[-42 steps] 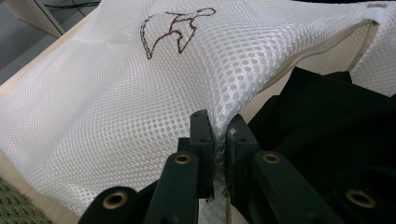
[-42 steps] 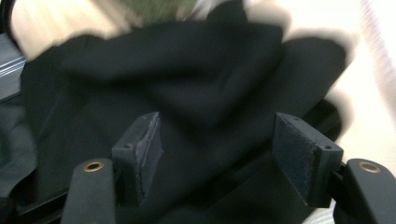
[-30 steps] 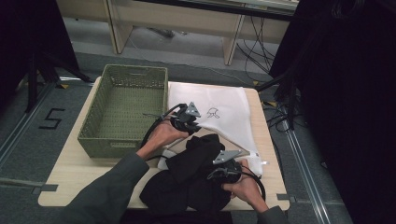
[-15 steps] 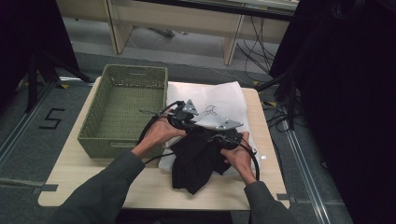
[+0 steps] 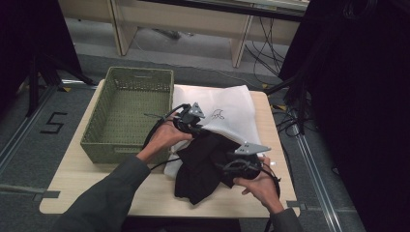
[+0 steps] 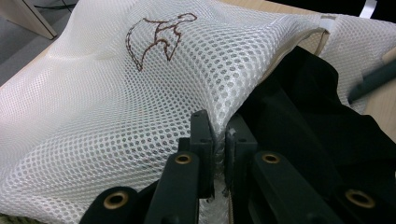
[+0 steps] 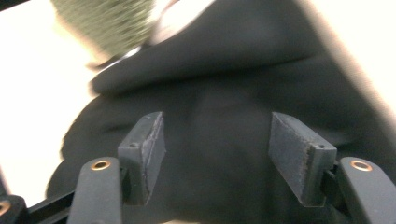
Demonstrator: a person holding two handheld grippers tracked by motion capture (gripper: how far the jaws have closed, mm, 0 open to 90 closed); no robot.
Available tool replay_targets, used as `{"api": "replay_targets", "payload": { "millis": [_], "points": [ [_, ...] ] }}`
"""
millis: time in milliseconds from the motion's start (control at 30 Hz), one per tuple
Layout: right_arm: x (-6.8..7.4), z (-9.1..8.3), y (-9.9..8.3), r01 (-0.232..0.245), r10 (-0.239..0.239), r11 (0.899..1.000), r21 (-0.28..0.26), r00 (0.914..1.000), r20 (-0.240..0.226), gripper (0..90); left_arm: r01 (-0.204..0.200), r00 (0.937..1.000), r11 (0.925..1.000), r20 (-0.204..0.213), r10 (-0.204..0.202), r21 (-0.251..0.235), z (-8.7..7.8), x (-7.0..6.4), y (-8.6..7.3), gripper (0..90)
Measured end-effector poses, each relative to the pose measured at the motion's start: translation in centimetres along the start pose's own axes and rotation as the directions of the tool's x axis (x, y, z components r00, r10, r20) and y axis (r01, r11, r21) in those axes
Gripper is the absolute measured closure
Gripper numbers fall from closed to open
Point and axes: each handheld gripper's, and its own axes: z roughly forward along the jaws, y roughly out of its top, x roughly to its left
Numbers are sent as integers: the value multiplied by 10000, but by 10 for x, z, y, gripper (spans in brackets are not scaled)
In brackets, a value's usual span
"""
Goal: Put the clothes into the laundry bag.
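Nearest the table's front edge: right gripper [image 5: 229, 169] hovering over the black garment [image 5: 205, 164], jaws spread wide with nothing pinched between them. In the right gripper view, pads [image 7: 148, 151] standing well apart above the dark cloth [image 7: 224, 116], blurred; whether touching the fabric, cannot tell. Right hand [image 5: 258, 181] wrapping the gripper's body from below.

Just beyond: black garment lying crumpled on the wooden table [image 5: 96, 188], its far part tucked at the open mouth of the white mesh bag [image 5: 217, 108], its near part hanging out toward the front edge.

Farther in, left of the garment: left gripper [image 5: 193, 126] pinching the edge of the mesh bag. In the left gripper view, jaws pressed nearly together on a fold of white mesh [image 6: 140, 102], holding that edge lifted; black garment [image 6: 317, 126] lying just right of the clamped fold, under the raised mesh. Brown stitched emblem [image 6: 161, 35] showing on the bag's upper face. Left hand [image 5: 164, 137] gripping the tool, sleeve running back to the bottom left.

Farther still: mesh bag spreading flat toward the table's back edge. Beside it on the left, touching or nearly so: green woven basket [image 5: 128, 145].
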Motion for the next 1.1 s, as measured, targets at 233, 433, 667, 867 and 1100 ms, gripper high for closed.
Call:
{"api": "replay_targets", "payload": {
  "millis": [233, 433, 667, 867, 1100],
  "points": [
    [25, 41, -16, 1442, -1383, 9725, 1830, 9894, -445, 259, -8, 10000, 10000, -9, 8, 33, 0, 0, 0, 835],
    [23, 62, -25, 2256, -2182, 9381, 2629, 9742, -576, 617, -62, 10000, 10000, 77, 61, 28, 2, -1, -3, 834],
    [2, 51, -8, 2698, -2900, 9391, 2128, 9545, 695, 885, -335, 9993, 9990, 180, 330, 292, 2, -5, -4, 841],
    [-54, 50, 31, 2262, -2498, 9679, 1098, 9143, 3189, 886, -316, 9993, 9992, 224, 310, 252, 1, -4, -5, 842],
    [-63, 63, 23, 1382, -1671, 9829, 1217, 9472, 2735, 681, -193, 9996, 9995, 221, 188, 242, 4, -2, -4, 840]
  ]
}}
